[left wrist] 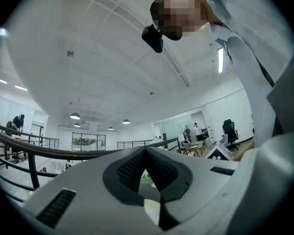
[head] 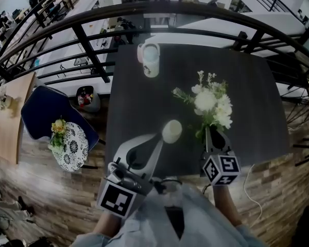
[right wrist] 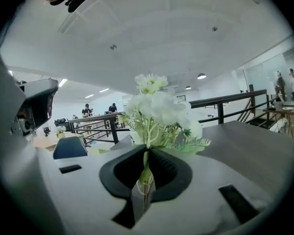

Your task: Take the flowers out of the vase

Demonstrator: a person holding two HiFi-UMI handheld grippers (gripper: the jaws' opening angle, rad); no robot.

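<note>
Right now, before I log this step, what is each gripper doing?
Left gripper: jaws closed, apparently pinching the vase.
Right gripper: jaws closed on the flowers, by their stems.

left tool (head: 162, 136): matt light-grey plastic shell, black ribbed rubbery pads (left wrist: 132, 168). right tool (head: 212, 131): same finish. vase (head: 171, 130) at left tool's tip: cream, smooth, low sheen, ceramic-looking. flowers (head: 208, 104) in right tool: white cloth-like petals, plasticky green stems, likely artificial. counter (head: 144, 96) under both tools: dark, matt, smooth. railing (head: 195, 9) beyond the tools: dark glossy metal. floor (head: 41, 189) below: rough wood planks.
</note>
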